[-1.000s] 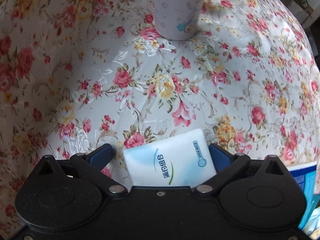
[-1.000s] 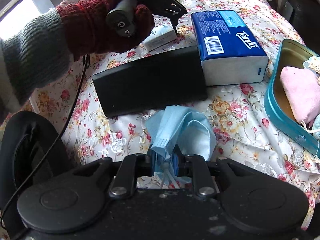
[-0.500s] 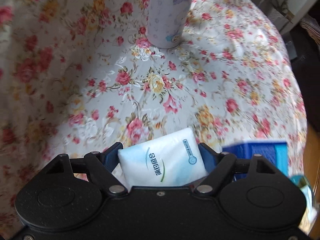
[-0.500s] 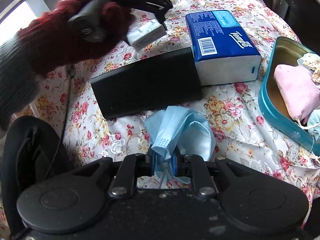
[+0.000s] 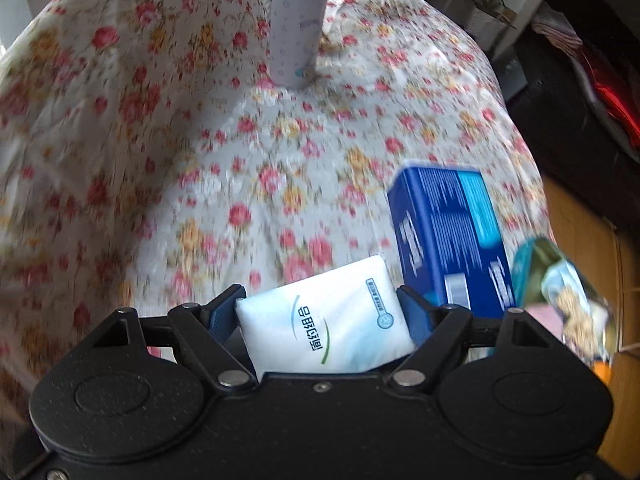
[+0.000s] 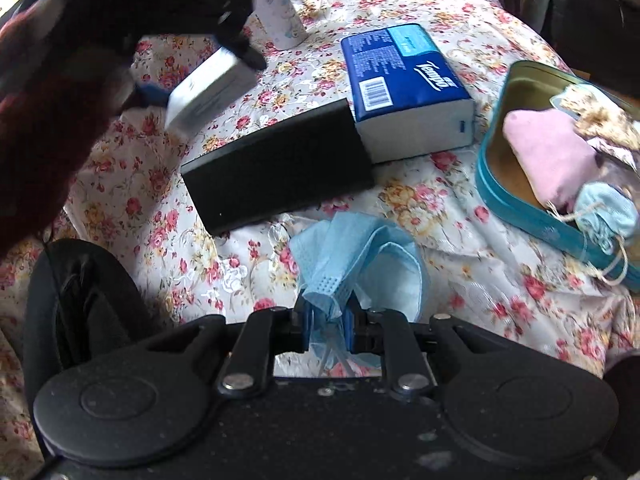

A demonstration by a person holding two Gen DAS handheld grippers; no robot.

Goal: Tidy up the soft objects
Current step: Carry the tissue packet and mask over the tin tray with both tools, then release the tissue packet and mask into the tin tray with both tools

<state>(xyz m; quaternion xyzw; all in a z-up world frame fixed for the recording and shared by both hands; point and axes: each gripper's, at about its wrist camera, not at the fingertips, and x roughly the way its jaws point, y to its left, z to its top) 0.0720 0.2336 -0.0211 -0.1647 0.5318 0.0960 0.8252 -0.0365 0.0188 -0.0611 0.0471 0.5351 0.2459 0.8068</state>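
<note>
My left gripper (image 5: 322,300) is shut on a white tissue pack (image 5: 324,322) with green print and holds it in the air above the floral cloth; it also shows in the right wrist view (image 6: 208,84) at the upper left. My right gripper (image 6: 326,314) is shut on a crumpled blue face mask (image 6: 356,256) low over the cloth. A teal tin (image 6: 532,216) at the right holds a pink pouch (image 6: 548,156) and a light blue mask (image 6: 604,208); the tin also shows blurred in the left wrist view (image 5: 528,264).
A blue Tempo tissue box (image 6: 404,80) lies beside a black box (image 6: 280,168) in the middle of the cloth. A lilac bottle (image 5: 296,28) stands at the far side. A black round object (image 6: 80,304) sits at the near left. Dark furniture stands beyond the right edge.
My left gripper has lifted the white tissue pack up and swung right, toward the blue box and the tin. My right gripper has stayed shut on the blue mask, shifting slightly.
</note>
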